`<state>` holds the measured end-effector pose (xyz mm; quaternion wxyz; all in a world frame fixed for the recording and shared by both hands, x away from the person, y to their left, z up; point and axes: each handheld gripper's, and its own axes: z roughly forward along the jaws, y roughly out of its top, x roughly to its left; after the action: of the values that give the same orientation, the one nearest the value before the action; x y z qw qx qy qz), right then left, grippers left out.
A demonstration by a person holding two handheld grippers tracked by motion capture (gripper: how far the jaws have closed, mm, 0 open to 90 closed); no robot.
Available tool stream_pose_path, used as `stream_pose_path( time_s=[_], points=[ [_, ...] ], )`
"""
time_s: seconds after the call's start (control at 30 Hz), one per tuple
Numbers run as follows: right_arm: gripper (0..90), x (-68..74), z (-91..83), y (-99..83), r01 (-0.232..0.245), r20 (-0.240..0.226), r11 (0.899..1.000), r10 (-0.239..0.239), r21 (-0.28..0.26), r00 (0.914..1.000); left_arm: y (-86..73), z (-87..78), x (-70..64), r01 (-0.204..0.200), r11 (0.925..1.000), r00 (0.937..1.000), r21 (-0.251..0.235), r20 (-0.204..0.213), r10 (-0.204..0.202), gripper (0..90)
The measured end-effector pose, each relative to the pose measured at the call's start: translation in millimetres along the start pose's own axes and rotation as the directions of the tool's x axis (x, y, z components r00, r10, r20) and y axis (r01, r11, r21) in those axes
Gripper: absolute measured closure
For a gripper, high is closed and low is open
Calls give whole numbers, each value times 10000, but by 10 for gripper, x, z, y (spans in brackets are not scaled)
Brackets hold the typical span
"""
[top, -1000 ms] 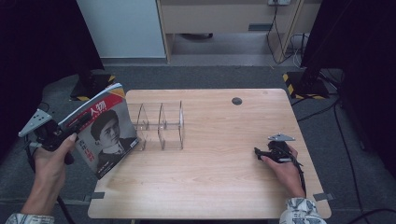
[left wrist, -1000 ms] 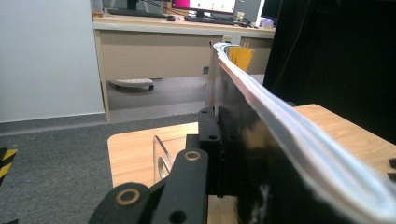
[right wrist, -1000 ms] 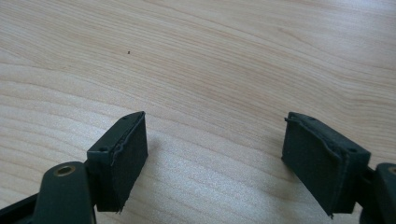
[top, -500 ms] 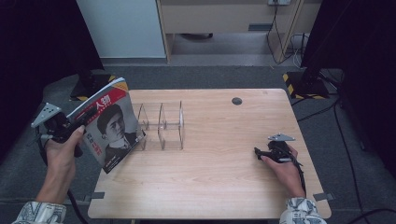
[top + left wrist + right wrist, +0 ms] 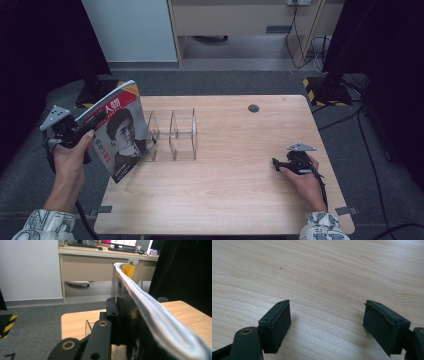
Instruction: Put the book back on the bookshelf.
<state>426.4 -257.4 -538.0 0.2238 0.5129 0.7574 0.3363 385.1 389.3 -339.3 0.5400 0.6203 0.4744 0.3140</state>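
Gripped near its spine by the closed left hand-held gripper (image 5: 92,127), a thin, floppy magazine (image 5: 120,132) hangs tilted over the tabletop's (image 5: 240,190) left edge beside the clear rack (image 5: 172,135), while the right hand-held gripper (image 5: 277,163) rests wide open, empty.

We note one magazine (image 5: 120,132), held off the table at its left edge, just beside the left end of the clear divider rack (image 5: 172,135). Cover faces up and toward us: black-and-white portrait, red band with white characters along the top left, yellow at the top corner. It stands tilted, upper edge leaning left, lower corner low over the tabletop. In the left gripper view its page edges (image 5: 155,322) bow in a curve, pinched near the spine side.
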Motion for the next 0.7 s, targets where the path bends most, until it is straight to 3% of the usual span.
stream_pose_path(
  time_s=[0.7],
  points=[
    [222,1,-1,1,-18,-3,10000,18,10,10000,65,211,-79,-426,9989,9976,208,-541,437,863]
  ],
)
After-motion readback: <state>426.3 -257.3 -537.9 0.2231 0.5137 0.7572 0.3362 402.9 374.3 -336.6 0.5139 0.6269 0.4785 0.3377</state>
